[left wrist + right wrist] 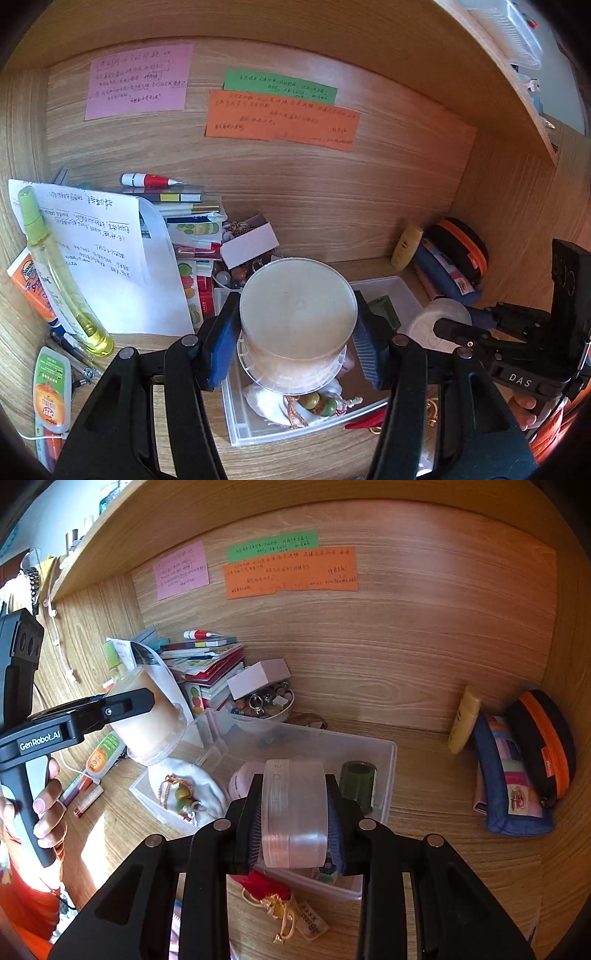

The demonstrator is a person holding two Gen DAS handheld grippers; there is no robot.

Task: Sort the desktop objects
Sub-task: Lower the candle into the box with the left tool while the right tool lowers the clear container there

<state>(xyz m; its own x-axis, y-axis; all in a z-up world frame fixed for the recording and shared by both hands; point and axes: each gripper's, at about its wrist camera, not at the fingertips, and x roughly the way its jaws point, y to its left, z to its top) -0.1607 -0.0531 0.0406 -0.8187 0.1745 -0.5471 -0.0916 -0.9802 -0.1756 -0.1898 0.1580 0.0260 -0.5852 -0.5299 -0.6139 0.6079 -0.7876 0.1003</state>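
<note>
L tool (295, 332) clamps clear jar (297, 325), R tool (295, 823) grips lid (294, 812), prob. plastic

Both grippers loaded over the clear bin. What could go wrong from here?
1. The left gripper holds the round clear container by its curved smooth wall; it might slip and drop onto the white pouch with beads in the clear bin.
2. The right gripper pinches the clear lid edgewise; it may twist out.
3. The two grippers sit close together, so they might collide.
</note>
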